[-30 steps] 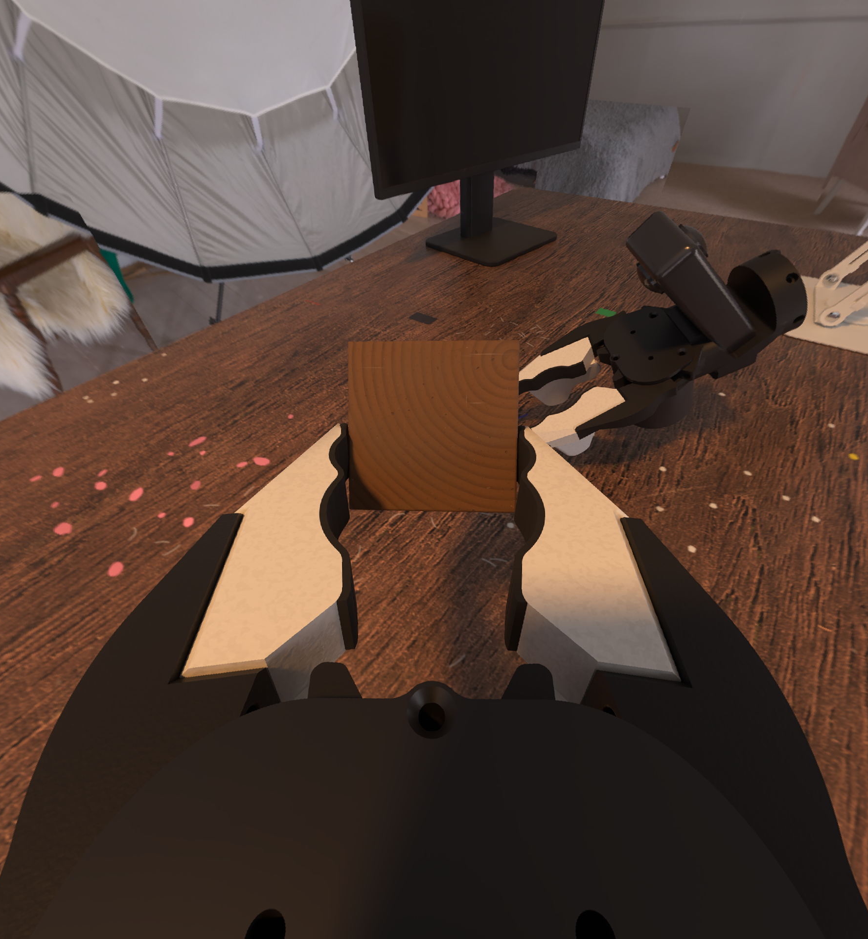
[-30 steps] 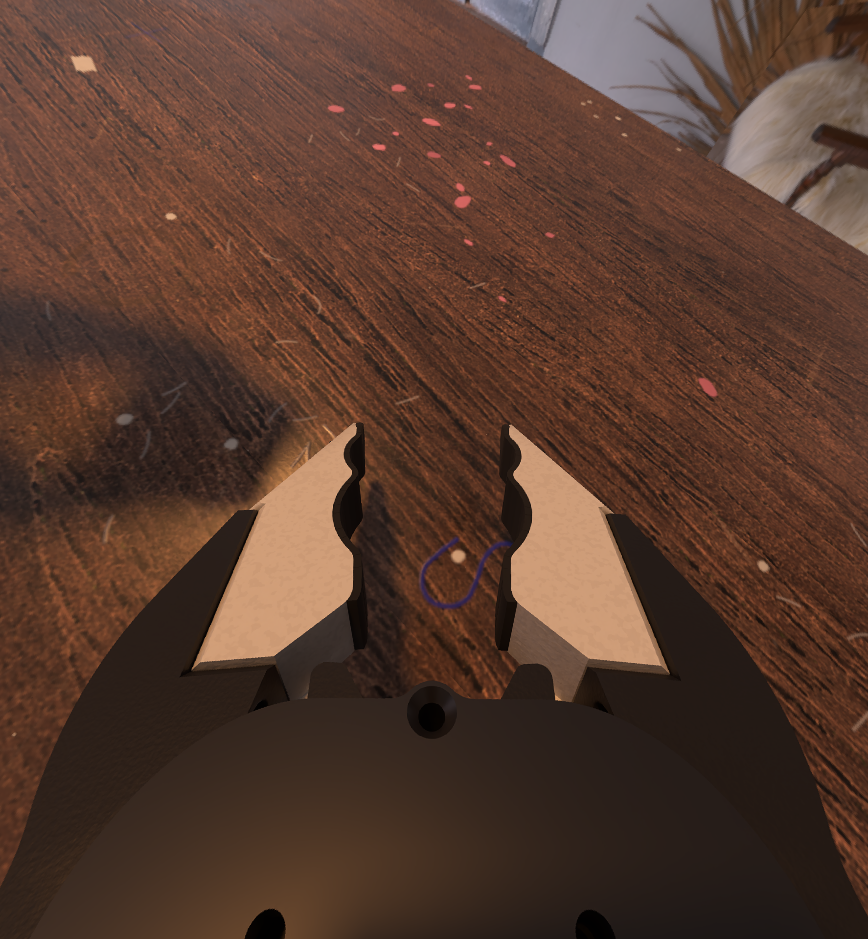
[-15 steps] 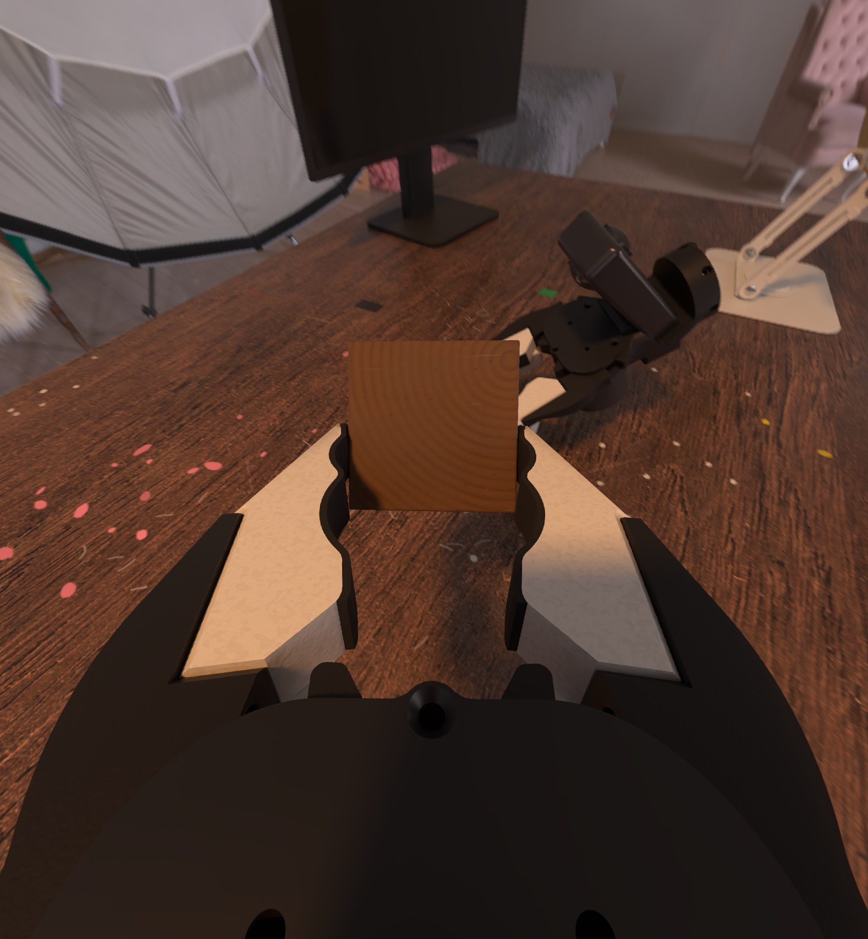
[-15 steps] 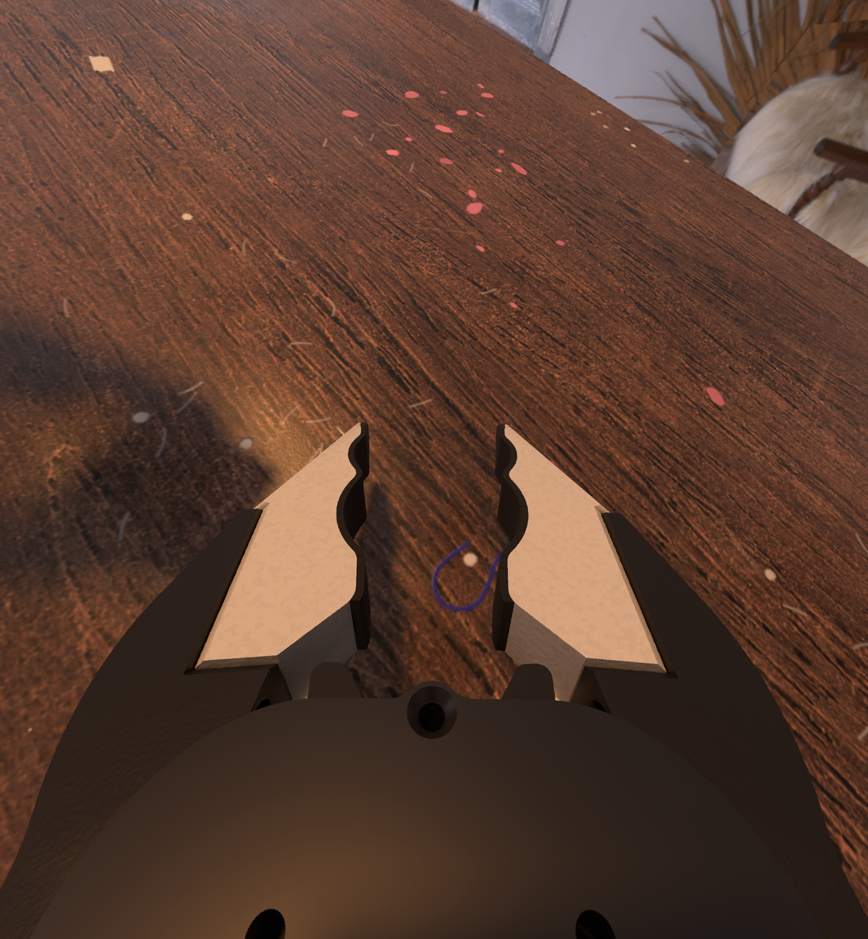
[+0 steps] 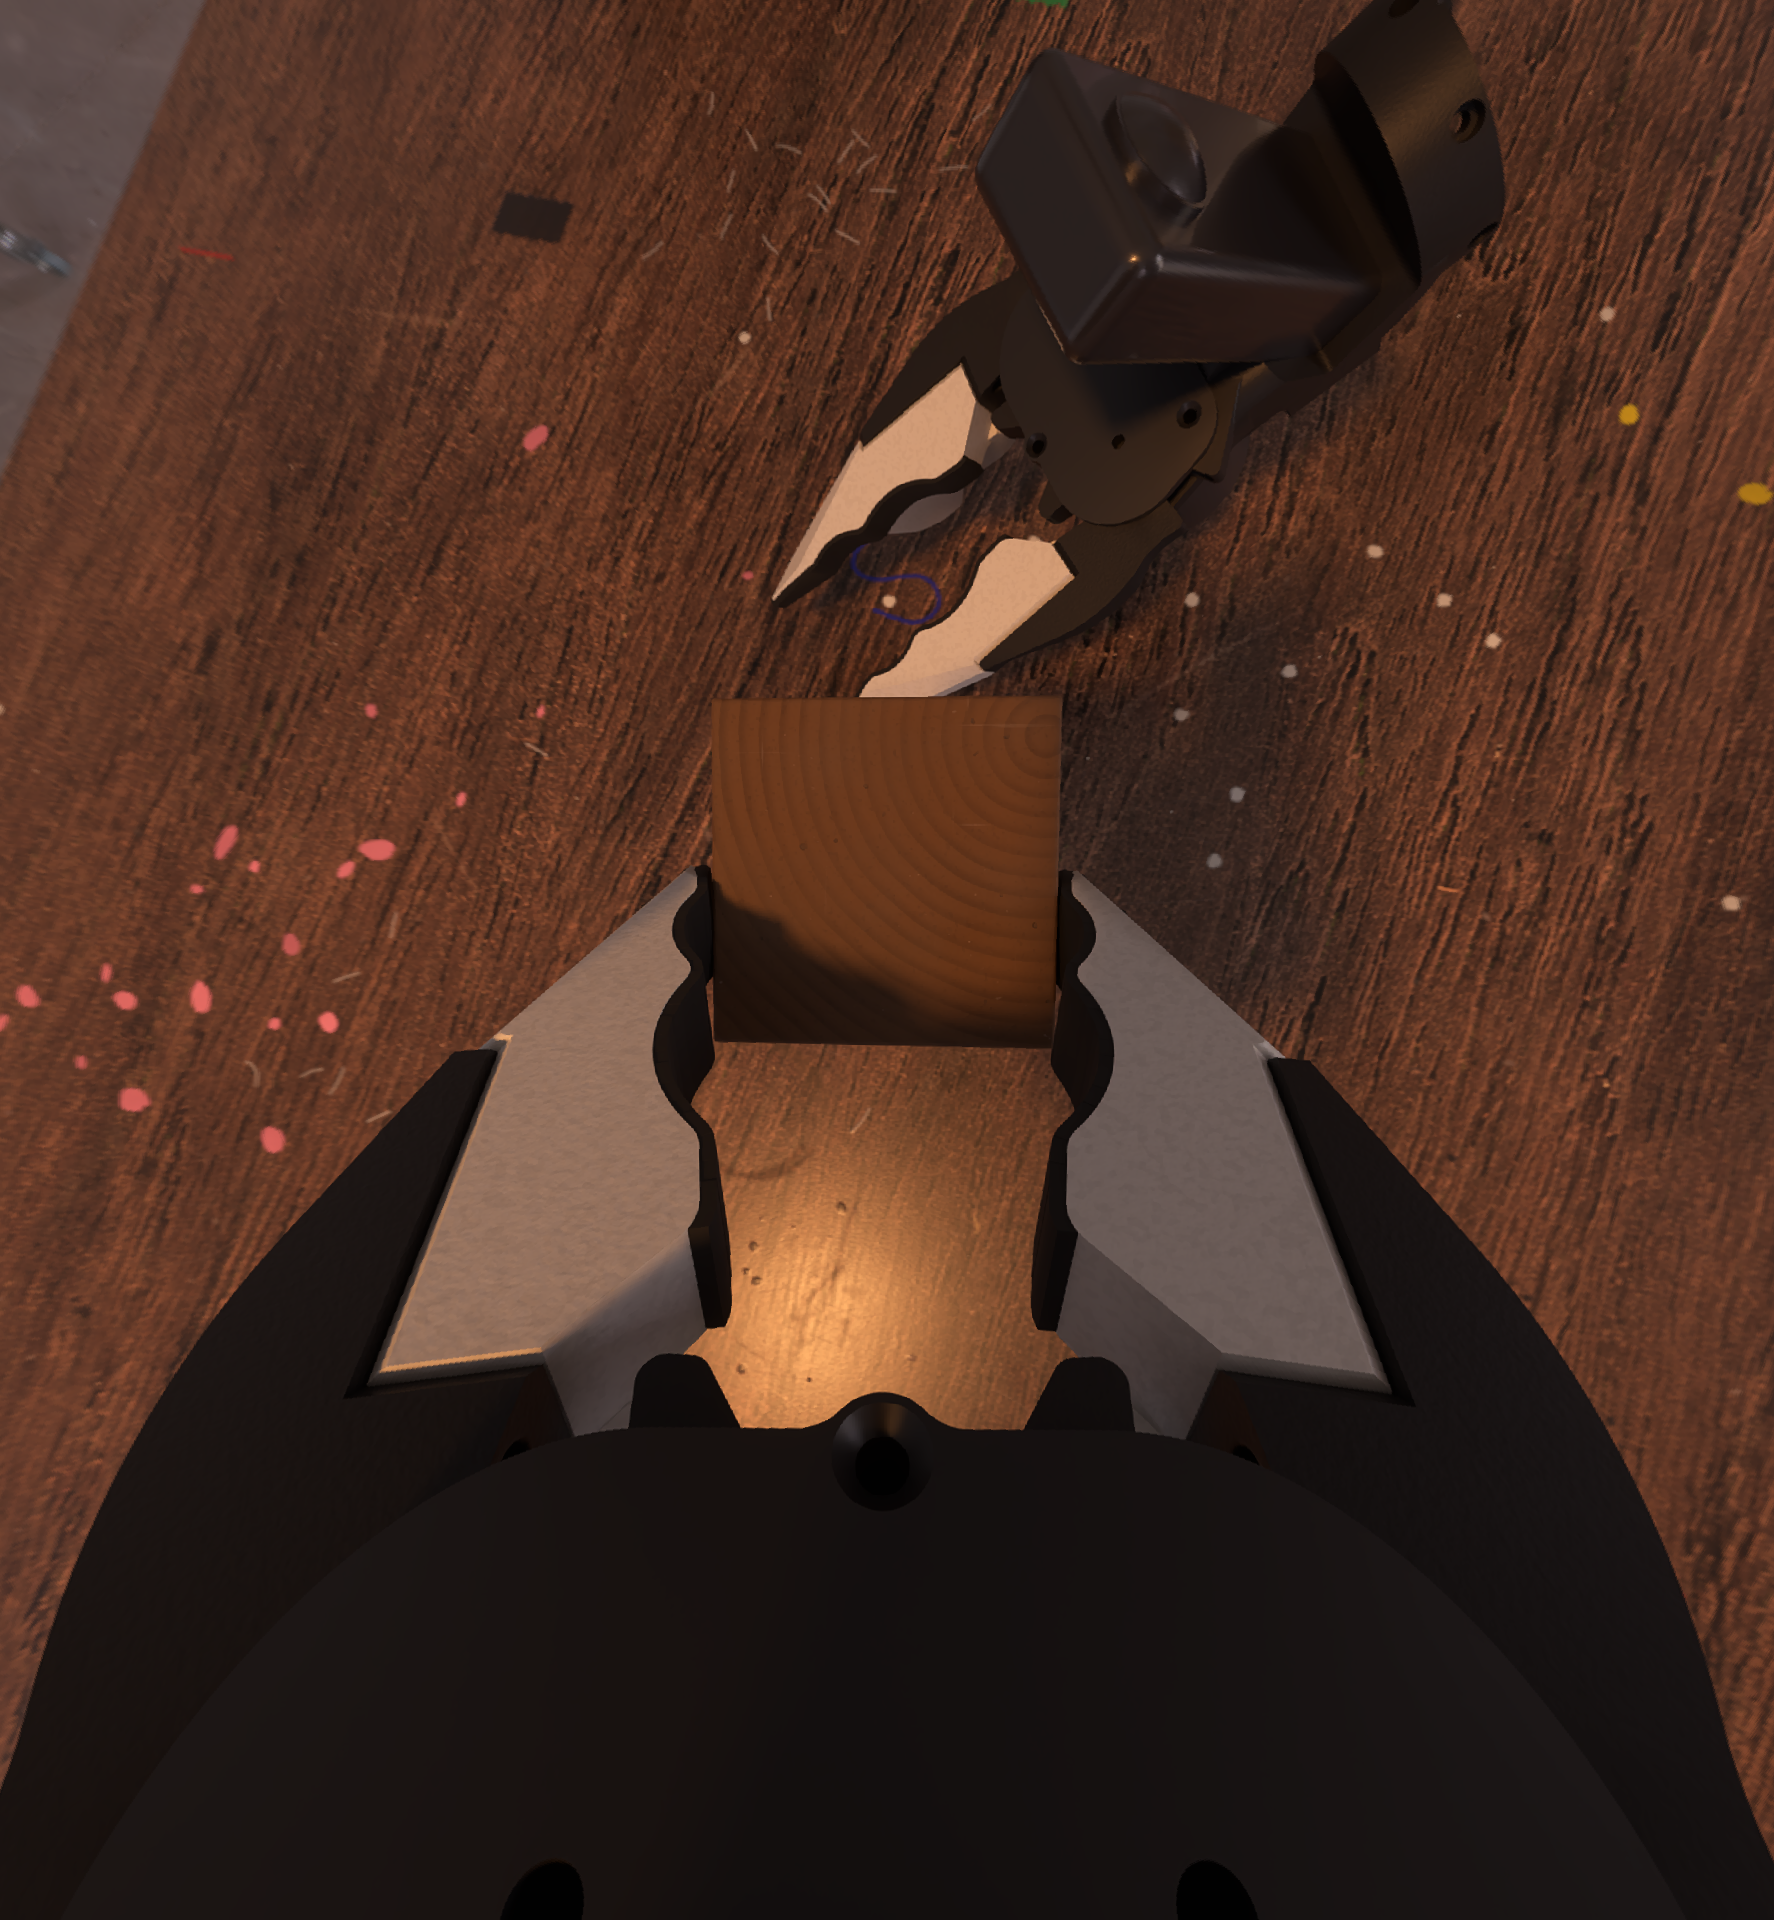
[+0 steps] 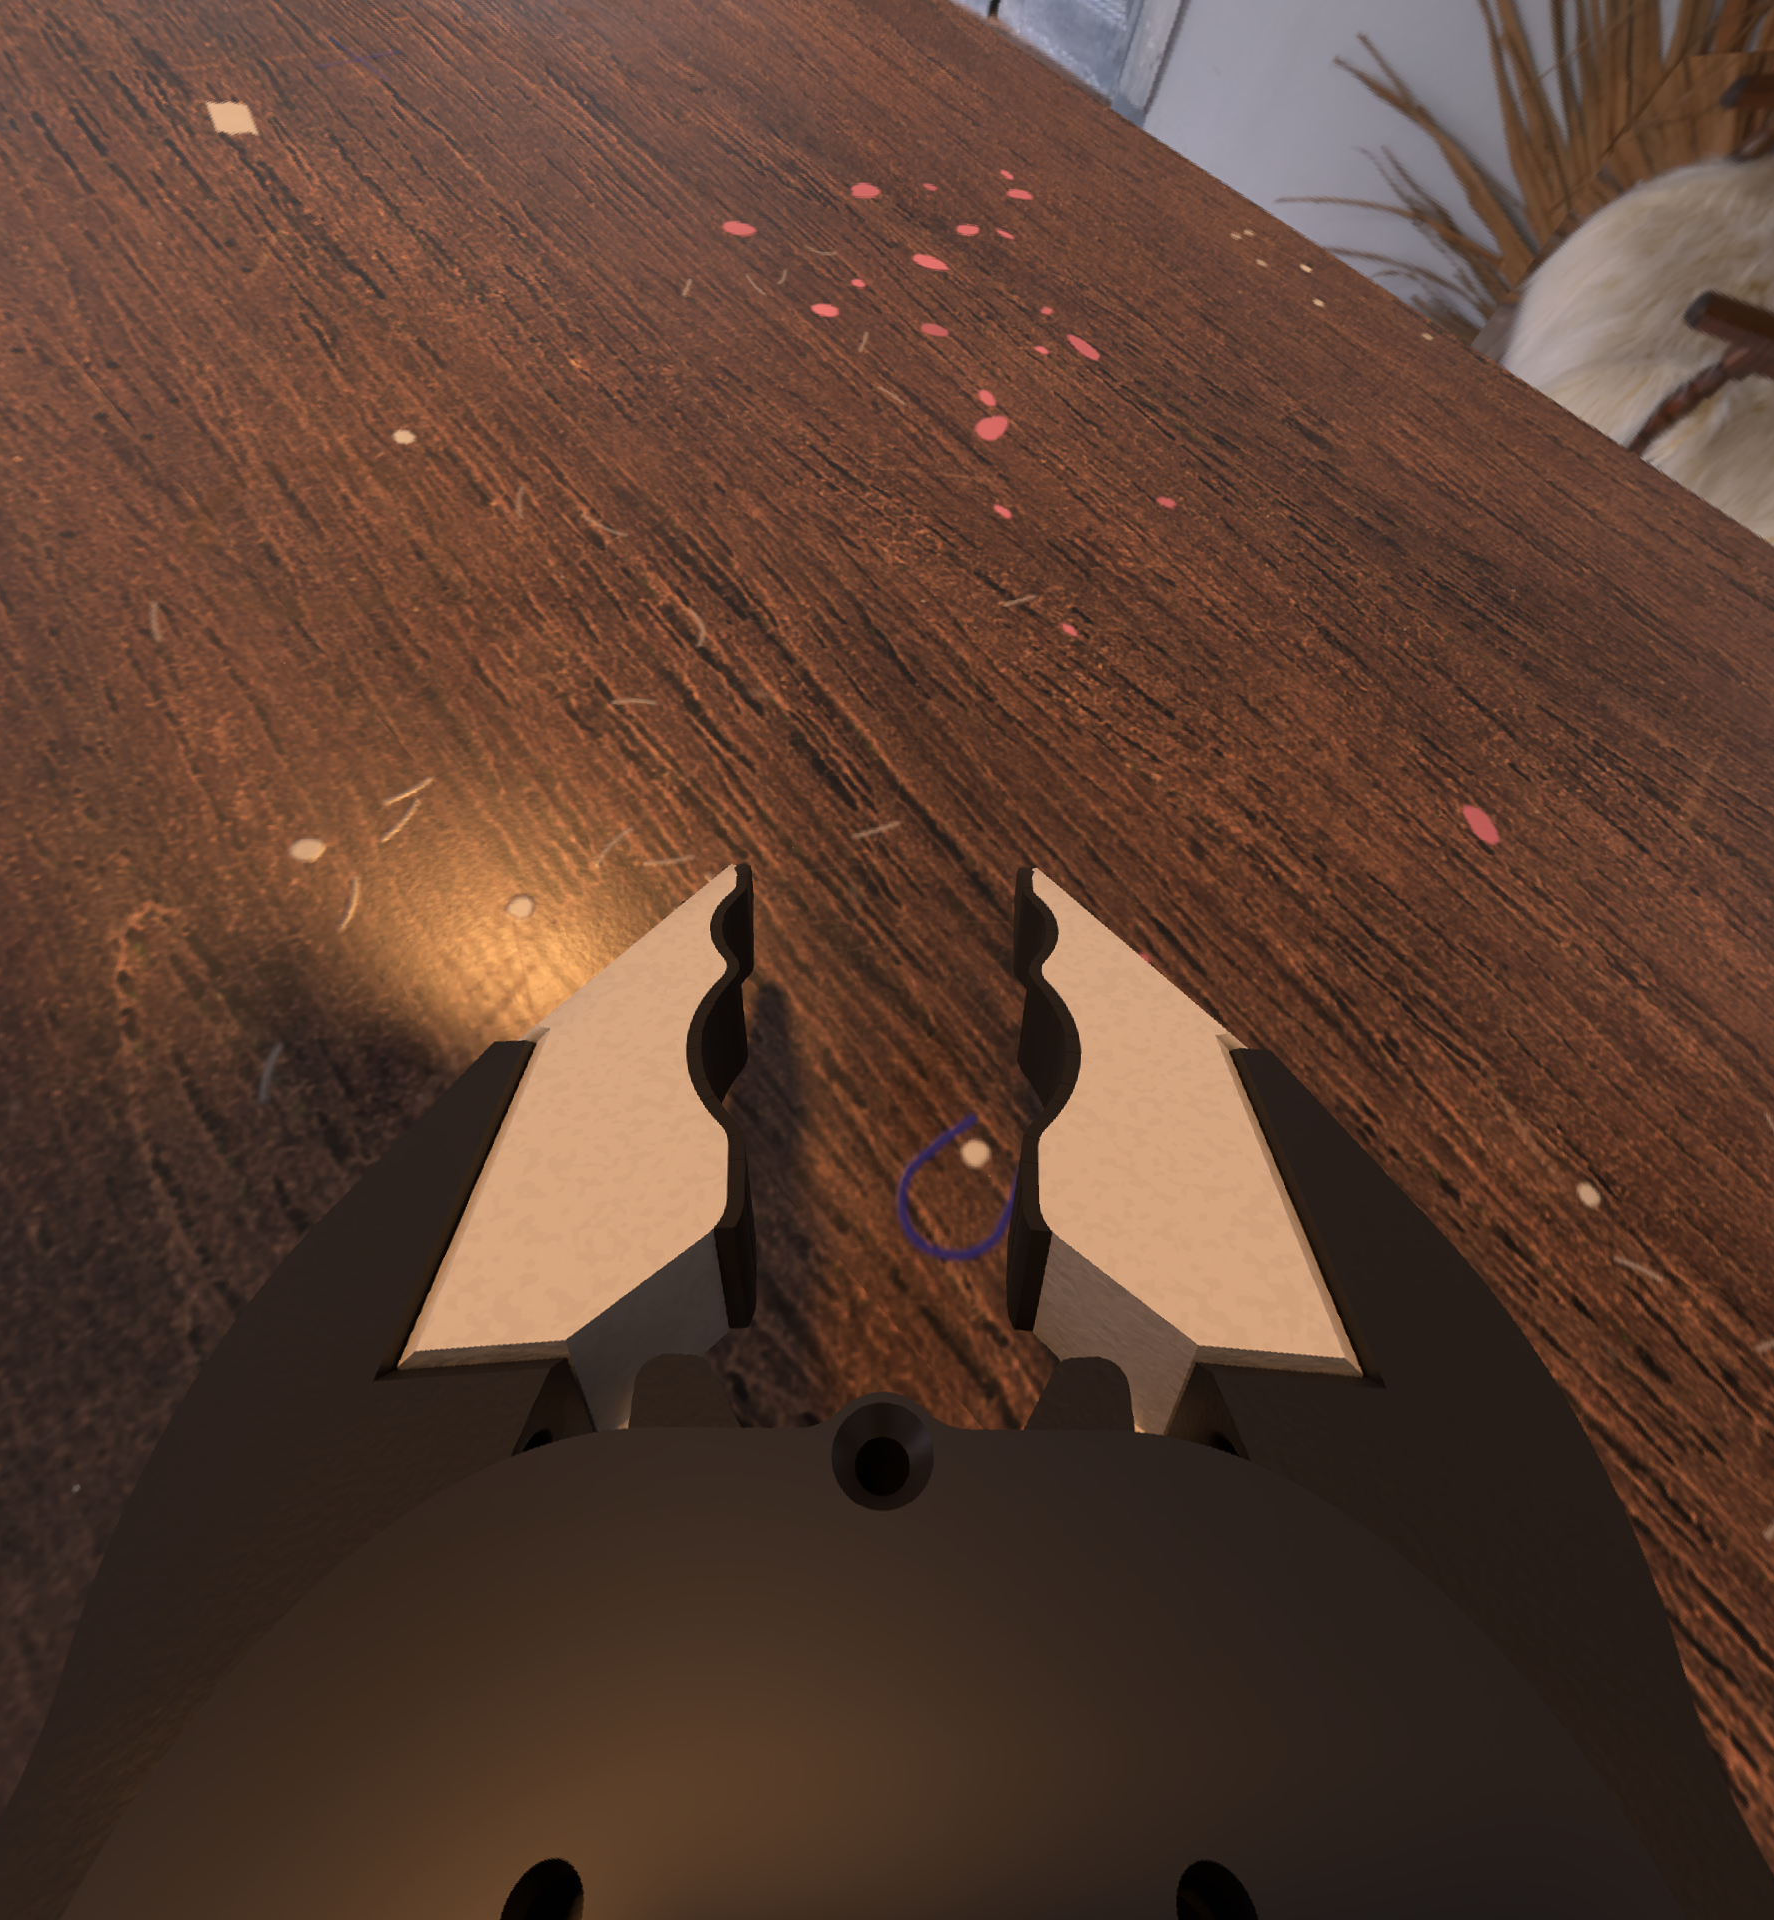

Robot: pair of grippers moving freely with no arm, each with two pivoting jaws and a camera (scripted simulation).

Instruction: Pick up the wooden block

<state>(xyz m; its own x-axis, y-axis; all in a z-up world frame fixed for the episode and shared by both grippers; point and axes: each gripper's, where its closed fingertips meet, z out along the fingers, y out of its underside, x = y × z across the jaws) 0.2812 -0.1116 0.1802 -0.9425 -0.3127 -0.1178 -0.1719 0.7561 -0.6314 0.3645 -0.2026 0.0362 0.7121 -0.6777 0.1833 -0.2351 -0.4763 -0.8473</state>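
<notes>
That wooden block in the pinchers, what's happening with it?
The left gripper is shut on the wooden block, squeezing it between its two fingertips above the brown table. The table looks far below, so the block seems to be lifted off it. The right gripper is open and holds nothing. It sits low over the table just beyond the block, with a little blue squiggle on the wood between its fingers.

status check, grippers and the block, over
Left gripper shut on wooden block, lifted off the table. Right gripper open, empty, low over table. Nothing in the way.
</notes>
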